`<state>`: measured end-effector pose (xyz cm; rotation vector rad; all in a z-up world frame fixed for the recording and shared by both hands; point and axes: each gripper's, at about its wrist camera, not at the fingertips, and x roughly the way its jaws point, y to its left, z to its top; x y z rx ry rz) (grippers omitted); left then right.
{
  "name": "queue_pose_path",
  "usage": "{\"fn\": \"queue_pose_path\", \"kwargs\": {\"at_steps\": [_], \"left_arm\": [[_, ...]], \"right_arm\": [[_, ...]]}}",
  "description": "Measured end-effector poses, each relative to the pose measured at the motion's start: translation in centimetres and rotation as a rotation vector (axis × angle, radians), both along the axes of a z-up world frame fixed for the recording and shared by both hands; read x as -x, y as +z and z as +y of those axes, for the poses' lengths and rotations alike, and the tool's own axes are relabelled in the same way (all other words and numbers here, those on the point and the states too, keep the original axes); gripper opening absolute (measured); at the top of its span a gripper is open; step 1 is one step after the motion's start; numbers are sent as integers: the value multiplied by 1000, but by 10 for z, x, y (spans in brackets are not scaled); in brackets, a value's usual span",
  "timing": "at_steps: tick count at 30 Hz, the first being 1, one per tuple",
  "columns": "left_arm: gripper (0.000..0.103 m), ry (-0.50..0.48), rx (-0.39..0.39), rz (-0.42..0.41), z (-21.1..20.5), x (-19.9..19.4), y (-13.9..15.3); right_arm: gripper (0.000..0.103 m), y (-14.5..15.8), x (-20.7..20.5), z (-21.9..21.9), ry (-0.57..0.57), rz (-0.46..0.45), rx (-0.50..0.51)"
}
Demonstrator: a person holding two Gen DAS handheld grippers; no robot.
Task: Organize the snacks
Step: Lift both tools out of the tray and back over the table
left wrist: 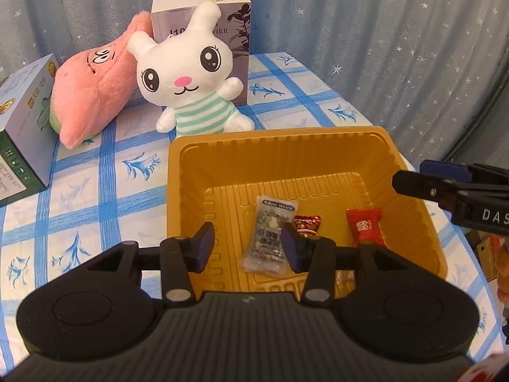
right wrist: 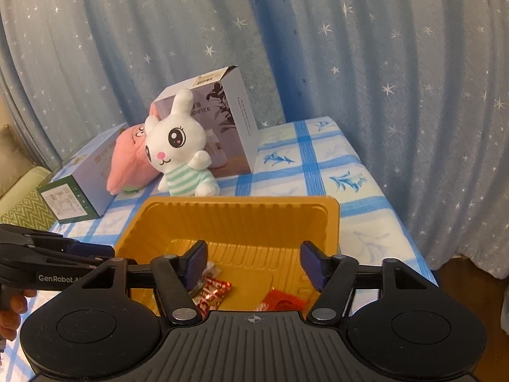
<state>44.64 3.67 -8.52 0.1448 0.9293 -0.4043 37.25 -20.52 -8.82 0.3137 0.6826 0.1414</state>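
Note:
A gold plastic tray [left wrist: 413, 197] sits on the checked tablecloth and holds a clear speckled snack packet [left wrist: 267, 238], a red-brown foil candy [left wrist: 307, 222] and a red candy [left wrist: 364, 222]. My left gripper [left wrist: 248, 246] is open and empty, above the tray's near left part, over the clear packet. My right gripper [right wrist: 253, 264] is open and empty above the tray [right wrist: 331, 219]. Under it lie the foil candy [right wrist: 214, 291] and the red candy [right wrist: 284, 300]. The right gripper also shows in the left wrist view [left wrist: 413, 181], at the tray's right rim.
A white plush rabbit [left wrist: 191, 76] and a pink plush [left wrist: 92, 92] sit behind the tray. A grey humidifier box [left wrist: 241, 31] stands at the back, a green-white box [left wrist: 22, 127] lies at the left. The table's right edge [right wrist: 397, 216] drops beside a blue curtain.

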Motion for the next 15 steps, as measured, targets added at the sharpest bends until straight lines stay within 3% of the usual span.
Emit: {"fn": "queue_pose_path", "kwargs": {"at_steps": [7, 15], "left_arm": [[47, 16, 22, -26, 5, 26, 17], [49, 57, 49, -62, 15, 77, 41]], "right_arm": [[77, 8, 27, -3, -4, 13, -14], [79, 24, 69, -6, 7, -1, -17]]}}
